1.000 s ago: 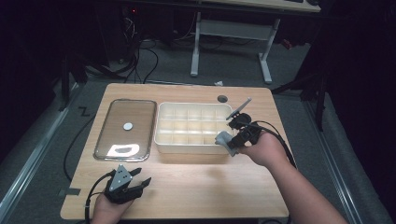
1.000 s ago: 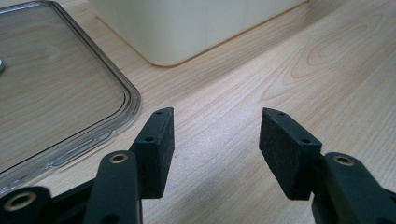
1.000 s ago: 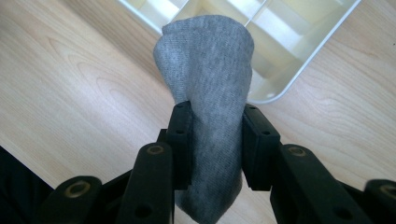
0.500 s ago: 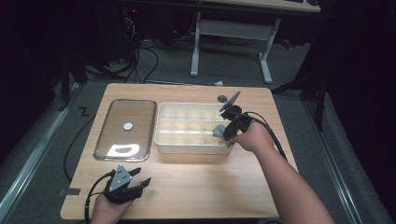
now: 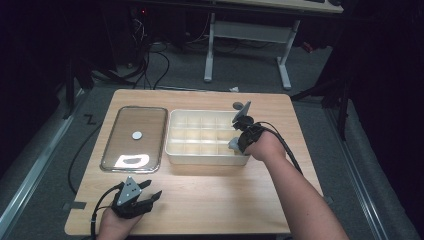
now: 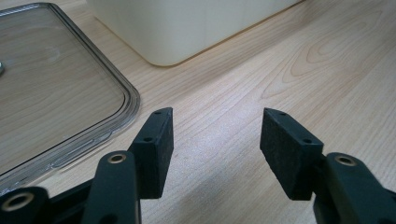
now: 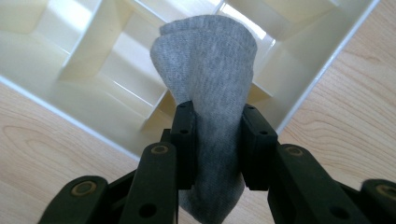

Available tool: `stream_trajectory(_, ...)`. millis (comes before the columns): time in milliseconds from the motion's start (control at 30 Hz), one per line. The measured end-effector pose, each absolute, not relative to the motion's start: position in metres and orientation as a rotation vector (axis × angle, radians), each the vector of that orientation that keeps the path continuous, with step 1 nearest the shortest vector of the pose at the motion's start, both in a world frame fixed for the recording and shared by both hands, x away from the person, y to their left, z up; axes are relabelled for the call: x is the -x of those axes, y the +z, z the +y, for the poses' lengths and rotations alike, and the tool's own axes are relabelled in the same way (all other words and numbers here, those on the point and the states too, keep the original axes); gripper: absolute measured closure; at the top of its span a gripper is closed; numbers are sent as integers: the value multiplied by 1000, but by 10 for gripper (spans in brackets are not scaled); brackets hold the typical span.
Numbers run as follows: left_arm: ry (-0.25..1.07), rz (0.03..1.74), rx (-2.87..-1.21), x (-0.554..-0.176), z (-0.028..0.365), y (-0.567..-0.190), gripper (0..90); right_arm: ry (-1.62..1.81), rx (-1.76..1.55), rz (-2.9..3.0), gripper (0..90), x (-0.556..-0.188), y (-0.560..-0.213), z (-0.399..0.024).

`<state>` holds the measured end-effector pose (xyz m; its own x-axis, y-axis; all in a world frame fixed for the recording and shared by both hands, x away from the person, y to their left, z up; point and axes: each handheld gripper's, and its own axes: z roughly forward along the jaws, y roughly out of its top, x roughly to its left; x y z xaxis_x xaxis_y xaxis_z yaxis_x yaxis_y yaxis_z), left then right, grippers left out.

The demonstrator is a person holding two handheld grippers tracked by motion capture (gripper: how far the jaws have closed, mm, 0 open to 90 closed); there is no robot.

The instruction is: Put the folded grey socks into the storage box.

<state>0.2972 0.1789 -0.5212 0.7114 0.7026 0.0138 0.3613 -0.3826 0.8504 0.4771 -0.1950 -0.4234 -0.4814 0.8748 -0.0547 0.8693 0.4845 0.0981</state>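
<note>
My right gripper [image 5: 236, 144] is shut on a rolled grey cloth [image 7: 210, 65], whose rounded end sticks out past the jaws. It hangs over the front right corner of a cream divided tray [image 5: 205, 161], above compartments that look bare [image 7: 93, 70]. In the right gripper view the pads [image 7: 186, 140] press the cloth from both sides. My left gripper [image 5: 150, 192] rests near the table's front edge, left of centre. Its jaws [image 6: 215, 140] stand open over bare wood with nothing between them.
A clear lid [image 5: 134, 137] with a small white knob lies flat to the left of the tray, and its corner [image 6: 70, 107] lies close ahead of my left gripper. A round grey grommet [image 5: 238, 105] sits in the tabletop behind the tray. Cables and desk legs stand beyond the far edge.
My right hand has carried the grey cloth a little to the left and lower, over the tray's front right corner. The left hand has stayed where it was.
</note>
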Motion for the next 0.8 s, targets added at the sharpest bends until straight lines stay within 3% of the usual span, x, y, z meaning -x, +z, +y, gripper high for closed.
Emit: stream_trajectory(800, 469, 805, -2013, -297, 178, -521, 448, 2, -1521, 2683, 730, -482, -448, -191)
